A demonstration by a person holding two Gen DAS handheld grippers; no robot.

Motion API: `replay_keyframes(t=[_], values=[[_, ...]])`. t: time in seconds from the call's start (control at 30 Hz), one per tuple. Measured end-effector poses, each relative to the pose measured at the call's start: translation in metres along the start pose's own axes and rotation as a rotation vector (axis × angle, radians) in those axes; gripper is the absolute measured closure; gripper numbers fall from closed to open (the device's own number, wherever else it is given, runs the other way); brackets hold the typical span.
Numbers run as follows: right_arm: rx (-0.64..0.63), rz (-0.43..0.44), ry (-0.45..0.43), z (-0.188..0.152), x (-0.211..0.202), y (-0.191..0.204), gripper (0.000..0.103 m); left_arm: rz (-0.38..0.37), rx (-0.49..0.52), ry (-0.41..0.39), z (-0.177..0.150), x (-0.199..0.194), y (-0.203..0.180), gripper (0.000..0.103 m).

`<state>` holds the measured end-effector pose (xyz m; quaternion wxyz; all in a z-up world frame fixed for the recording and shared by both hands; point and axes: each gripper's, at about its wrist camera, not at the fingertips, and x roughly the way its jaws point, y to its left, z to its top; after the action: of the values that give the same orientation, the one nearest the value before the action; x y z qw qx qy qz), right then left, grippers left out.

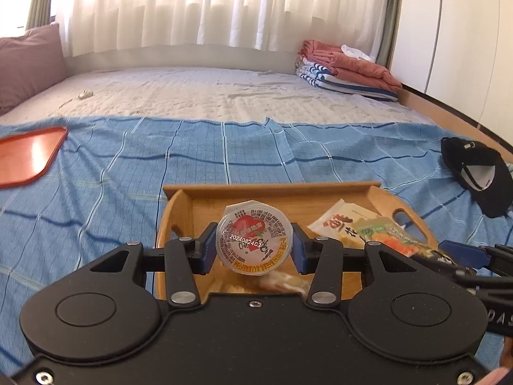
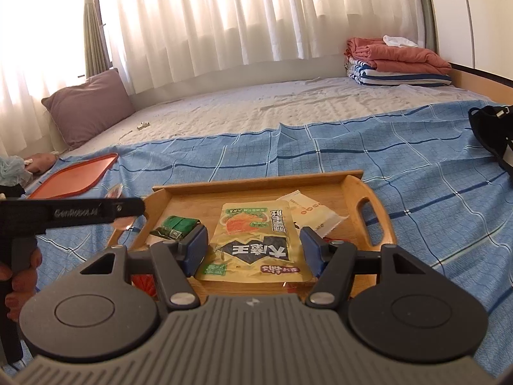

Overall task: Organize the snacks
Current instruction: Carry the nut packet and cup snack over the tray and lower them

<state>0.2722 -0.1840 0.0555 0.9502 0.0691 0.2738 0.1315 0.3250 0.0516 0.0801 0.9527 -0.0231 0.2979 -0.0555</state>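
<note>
jelly cup (image 1: 254, 236) — upright, lifted | yellow pouch (image 2: 253, 243) — flat in wooden tray (image 2: 256, 181)

Both wrist cameras look forward past their fingers, low and close over the wooden tray (image 1: 272, 189) (image 2: 256, 182), sharing bed (image 1: 224, 96) (image 2: 288, 106) and curtains (image 1: 208, 6) (image 2: 256, 9) beyond.

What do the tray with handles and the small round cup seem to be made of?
The tray looks like light wood or bamboo with a smooth finish: warm grain and cut-out handles. The cup, held by the left gripper, seems to be clear plastic under a glossy printed foil lid.
</note>
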Motion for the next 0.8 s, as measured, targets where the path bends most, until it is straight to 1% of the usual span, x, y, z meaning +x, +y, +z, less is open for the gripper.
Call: replay_keyframes(t=[0.07,0.17,0.27,0.57,0.7,0.8], values=[[-0.006,0.002,0.01,-0.001,0.009,0.003,0.038,-0.013,0.012,0.004,0.007,0.013,0.001,0.059],[-0.015,0.005,0.025,-0.002,0.022,0.006,0.038,-0.044,-0.004,0.024,0.016,0.033,0.004,0.059],[-0.03,0.007,0.034,-0.005,0.034,0.009,0.038,-0.054,-0.008,0.044,0.021,0.052,0.007,0.059],[-0.055,0.013,0.065,-0.01,0.067,0.012,0.038,0.006,-0.016,0.09,0.021,0.102,0.019,0.059],[-0.059,0.025,0.067,-0.013,0.076,0.014,0.038,0.023,-0.022,0.106,0.018,0.116,0.022,0.059],[-0.088,0.024,0.058,-0.015,0.079,0.018,0.038,0.035,-0.019,0.116,0.014,0.123,0.024,0.059]])
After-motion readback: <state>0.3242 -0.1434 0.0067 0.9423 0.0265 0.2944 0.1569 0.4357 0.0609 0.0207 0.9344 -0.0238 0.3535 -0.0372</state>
